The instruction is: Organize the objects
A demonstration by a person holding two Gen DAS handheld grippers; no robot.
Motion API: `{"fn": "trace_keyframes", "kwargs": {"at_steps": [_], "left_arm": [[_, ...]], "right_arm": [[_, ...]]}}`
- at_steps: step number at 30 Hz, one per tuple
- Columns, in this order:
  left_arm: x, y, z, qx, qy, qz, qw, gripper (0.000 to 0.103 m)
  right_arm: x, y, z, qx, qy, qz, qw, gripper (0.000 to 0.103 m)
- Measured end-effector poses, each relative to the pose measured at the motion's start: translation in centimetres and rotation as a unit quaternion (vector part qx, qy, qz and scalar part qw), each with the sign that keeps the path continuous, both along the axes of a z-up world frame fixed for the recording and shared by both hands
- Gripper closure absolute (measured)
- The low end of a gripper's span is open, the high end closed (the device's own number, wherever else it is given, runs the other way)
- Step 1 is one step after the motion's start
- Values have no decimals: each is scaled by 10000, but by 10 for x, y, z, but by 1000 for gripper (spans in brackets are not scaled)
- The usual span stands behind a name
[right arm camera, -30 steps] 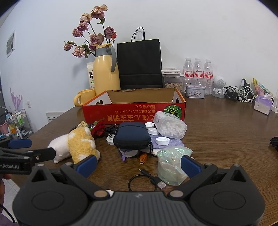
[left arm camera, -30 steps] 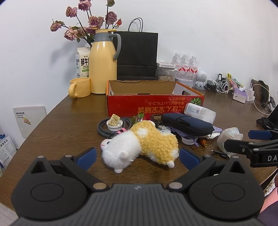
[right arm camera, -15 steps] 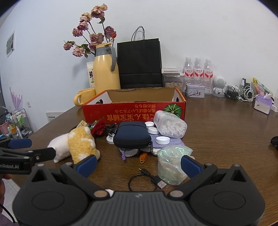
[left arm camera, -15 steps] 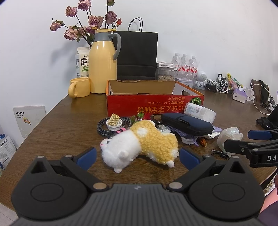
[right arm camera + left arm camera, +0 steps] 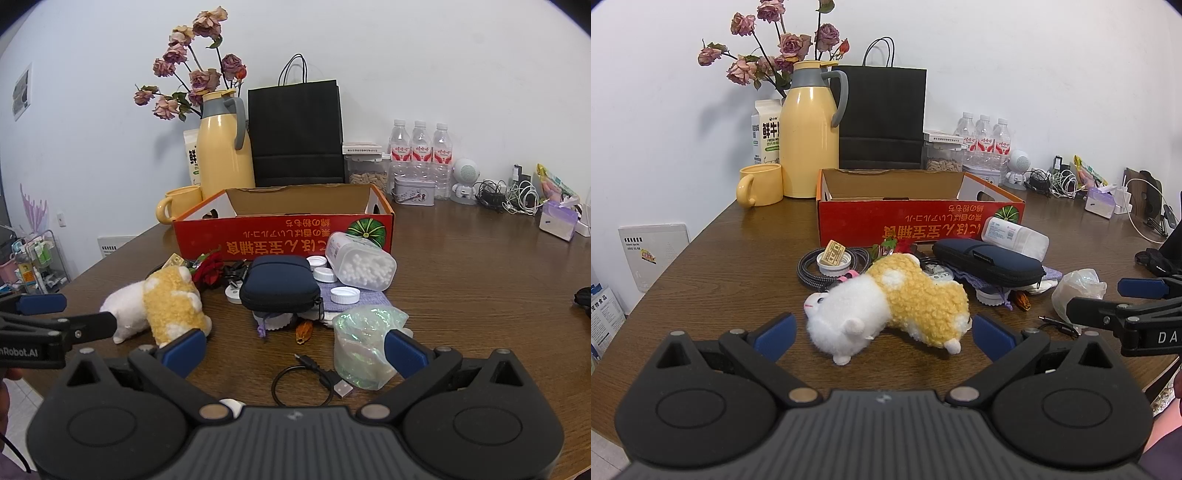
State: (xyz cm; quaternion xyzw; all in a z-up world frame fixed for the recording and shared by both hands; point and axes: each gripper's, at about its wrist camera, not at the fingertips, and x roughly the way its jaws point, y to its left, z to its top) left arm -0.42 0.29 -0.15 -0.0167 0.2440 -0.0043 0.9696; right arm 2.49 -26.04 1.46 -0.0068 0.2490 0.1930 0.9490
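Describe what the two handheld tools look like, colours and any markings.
Both are matte black plastic. The left tool and right tool each carry two blue finger pads, round pivot discs and a ribbed centre. White lettering marks their sides: "Robot.AI" and "DA".

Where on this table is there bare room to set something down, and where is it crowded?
Free: the wood right of the red box, up to the cables; the wood left of the plush toy, below the mug; inside the box. Crowded: the strip before the box, from the plush toy to the crinkly bag.
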Motion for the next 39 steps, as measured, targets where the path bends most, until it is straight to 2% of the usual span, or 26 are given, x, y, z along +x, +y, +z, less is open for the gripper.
{"fn": "trace_keyframes", "kwargs": {"at_steps": [17, 23, 26, 29, 32, 35, 39], "left_arm": [[1, 3, -4, -55, -19, 1, 10000, 0], [21, 20, -8, 95, 22, 260, 9996, 0], [34, 30, -14, 152, 132, 162, 9997, 0], [45, 33, -20, 290, 218, -100, 9993, 0], [55, 31, -26, 450, 256, -394, 9979, 0], [63, 28, -33, 464, 376, -666, 9960, 1], [63, 26, -40, 463, 439, -782, 9949, 24]], "right_arm": [[4, -4, -3, -73, -44, -73, 9999, 0], [23, -12, -8, -313, -22, -287, 9991, 0], [34, -16, -15, -405, 109, -263, 9988, 0], [45, -19, -22, -480, 288, -230, 9982, 5], [50, -21, -24, -520, 370, -177, 9978, 14], [54, -23, -26, -496, 431, -146, 9977, 20], [58, -24, -30, -453, 526, -120, 9975, 36]]}}
